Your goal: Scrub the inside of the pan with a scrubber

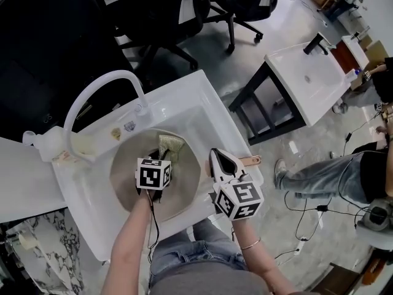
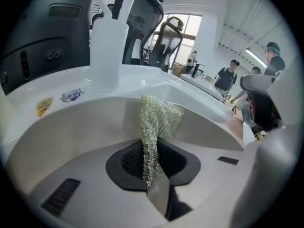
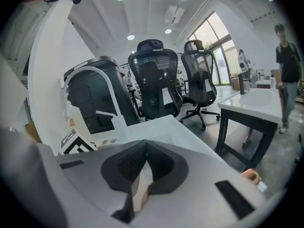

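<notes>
1. The left gripper [image 1: 156, 158] sits just left of centre in the head view, inside the pan [image 1: 126, 171]. Its marker cube faces up.
2. In the left gripper view, the left gripper [image 2: 151, 167] has its jaws pressed together on the lower end of the scrubber [image 2: 159, 120], a pale, glittering mesh cloth.
3. The free part of the scrubber [image 1: 170, 146] spreads out beyond the jaws and lies against the pan's inner wall [image 2: 209, 127], at the upper side of the pan in the head view.
4. The pan lies in the basin of the white sink [image 1: 184, 97], at the middle of the head view. The white arched faucet [image 1: 104, 82] stands at the sink's upper left.
5. The right gripper [image 1: 216, 158] is at the pan's right rim, just beside the root of the pale wooden handle [image 1: 250, 160], which points to the right over the sink's edge.
6. In the right gripper view, the right gripper [image 3: 142, 175] has its jaws closed on a thin pale edge. By its place in the head view, this is the pan's rim. The end of the handle [image 3: 250, 175] shows at the lower right of that view.
7. The two grippers are near each other but do not touch.
</notes>
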A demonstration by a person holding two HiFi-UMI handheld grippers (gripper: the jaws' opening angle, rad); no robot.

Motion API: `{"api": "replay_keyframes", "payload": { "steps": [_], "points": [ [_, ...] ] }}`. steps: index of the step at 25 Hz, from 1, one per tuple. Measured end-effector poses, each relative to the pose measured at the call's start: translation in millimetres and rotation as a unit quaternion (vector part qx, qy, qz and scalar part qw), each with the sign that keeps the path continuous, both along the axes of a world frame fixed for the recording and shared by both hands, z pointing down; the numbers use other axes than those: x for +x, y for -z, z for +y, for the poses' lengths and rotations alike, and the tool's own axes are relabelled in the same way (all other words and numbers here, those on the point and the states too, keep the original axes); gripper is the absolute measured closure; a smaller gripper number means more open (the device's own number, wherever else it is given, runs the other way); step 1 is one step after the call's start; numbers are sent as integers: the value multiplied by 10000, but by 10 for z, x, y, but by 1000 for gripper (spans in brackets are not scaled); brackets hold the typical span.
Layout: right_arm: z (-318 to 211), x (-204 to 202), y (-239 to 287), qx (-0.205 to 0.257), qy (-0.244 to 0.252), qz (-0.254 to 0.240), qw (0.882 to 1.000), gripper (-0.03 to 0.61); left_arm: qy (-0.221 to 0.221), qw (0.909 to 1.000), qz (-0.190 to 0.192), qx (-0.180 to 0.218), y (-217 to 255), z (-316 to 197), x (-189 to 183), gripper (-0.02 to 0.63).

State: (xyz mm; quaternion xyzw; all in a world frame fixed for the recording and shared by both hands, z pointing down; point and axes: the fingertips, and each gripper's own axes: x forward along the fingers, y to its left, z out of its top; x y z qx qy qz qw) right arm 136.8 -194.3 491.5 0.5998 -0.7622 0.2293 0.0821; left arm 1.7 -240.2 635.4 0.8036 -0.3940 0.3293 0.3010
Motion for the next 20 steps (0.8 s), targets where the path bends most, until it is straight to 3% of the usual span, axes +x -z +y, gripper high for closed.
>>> {"api": "replay_keyframes", "payload": {
  "steps": [6,10,20],
  "points": [
    [-87,-39,-21,-36,227,-36,9997,568,268,9994,-215,91,25,-165,-125,543],
    [-149,-97,-11,-31,399,-73,9992,568,733,9965,-401,80,30,-244,-304,543],
    [-213,-417,20,-7,915,-142,9957,568,2296,9714,-611,-18,54,-249,-990,543]
  ]
}}
